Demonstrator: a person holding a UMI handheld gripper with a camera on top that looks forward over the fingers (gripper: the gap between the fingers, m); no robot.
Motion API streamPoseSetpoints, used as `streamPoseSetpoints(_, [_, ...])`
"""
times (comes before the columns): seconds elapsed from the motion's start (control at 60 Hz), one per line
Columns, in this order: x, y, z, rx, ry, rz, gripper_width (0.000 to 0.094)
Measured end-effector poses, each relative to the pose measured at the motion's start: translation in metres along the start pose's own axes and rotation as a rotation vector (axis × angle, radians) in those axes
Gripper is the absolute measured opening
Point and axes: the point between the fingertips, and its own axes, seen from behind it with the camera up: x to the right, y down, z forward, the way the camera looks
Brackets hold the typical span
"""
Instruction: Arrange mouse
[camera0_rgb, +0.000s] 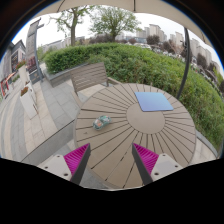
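Claw: the claw (111, 160) is released, its pink pads (77, 156) spread wide with nothing between them; it hangs above the near part of the table.
Table: a round slatted wooden table (150, 135) lies under and ahead of the claw.
Mouse: a small grey object (103, 122), which I take for the mouse, sits on the table ahead of the claw and a little to its left, well apart from both fingers. It is too small to make out which way it faces.
Pad: a blue rectangular pad (154, 101) lies flat on the table beyond the claw, to the right, well apart from the mouse.
Surroundings: a bench (88, 75) stands beyond the table, with a hedge (150, 62) behind it.
Done: as far as can be seen, nothing; the mouse is off the pad and ungrasped.
Left: likely the whole job, namely reaching the mouse, clenching on it, carrying it right and onward to the pad, and setting it down there.
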Motion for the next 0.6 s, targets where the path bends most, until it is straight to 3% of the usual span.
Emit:
streamPoseSetpoints(0.25, [-0.070, -0.009, 0.047, 0.036, -0.009, -0.019, 0.0854])
streamPoseSetpoints(0.6, [-0.088, -0.008, 0.170, 0.090, 0.014, 0.056, 0.0862])
